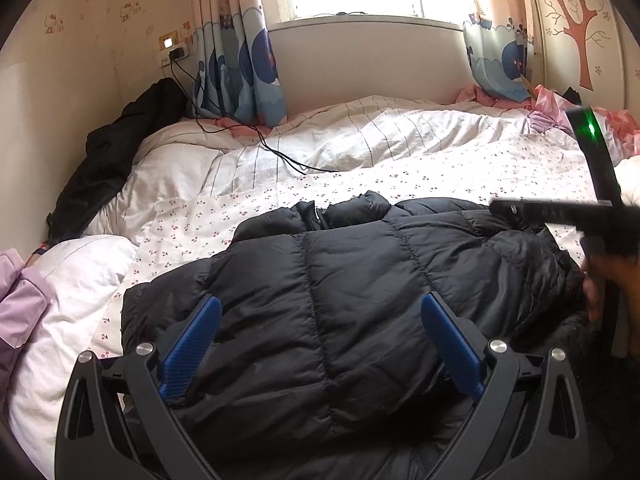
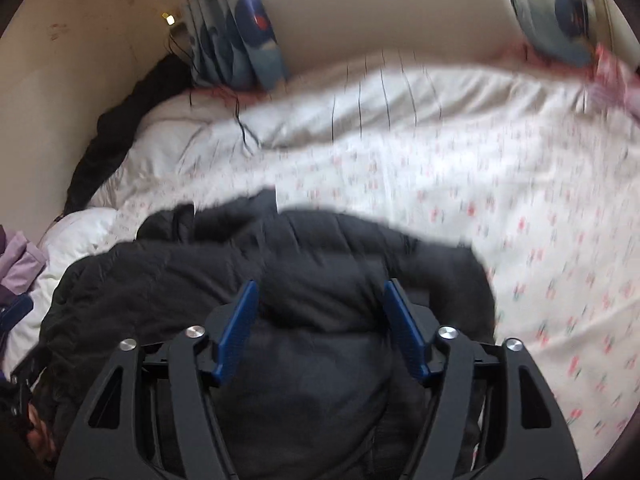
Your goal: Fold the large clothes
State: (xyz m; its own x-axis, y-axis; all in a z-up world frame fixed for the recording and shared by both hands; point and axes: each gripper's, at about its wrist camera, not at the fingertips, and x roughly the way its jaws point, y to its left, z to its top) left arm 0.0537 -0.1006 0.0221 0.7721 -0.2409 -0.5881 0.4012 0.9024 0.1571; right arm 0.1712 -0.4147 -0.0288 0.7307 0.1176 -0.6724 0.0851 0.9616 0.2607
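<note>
Left wrist view: the left gripper (image 1: 320, 312) has its blue pads (image 1: 192, 348) spread wide over the black puffer jacket (image 1: 340, 280), the quilted fabric bulging up between them. Whether the pads actually press into it cannot be told. The jacket lies folded at the near edge of the bed (image 1: 440, 176), on the cherry-print sheet. Beyond it the sheet is bare up to the striped white duvet (image 1: 320, 136), bunched along the far edge under the window. A black cable (image 1: 280, 156) trails across that duvet from the wall socket. A pale pillow (image 1: 80, 272) sits at the left edge, and dark clothing (image 1: 108, 160) is heaped in the far left corner. The right gripper (image 1: 568, 216) reaches in from the right above the jacket's right end.

Right wrist view, blurred: the right gripper (image 2: 320, 312) stands fairly wide with its pads clear of the jacket (image 2: 240, 264) below them, holding nothing. Open sheet (image 2: 520, 200) runs to the right.
</note>
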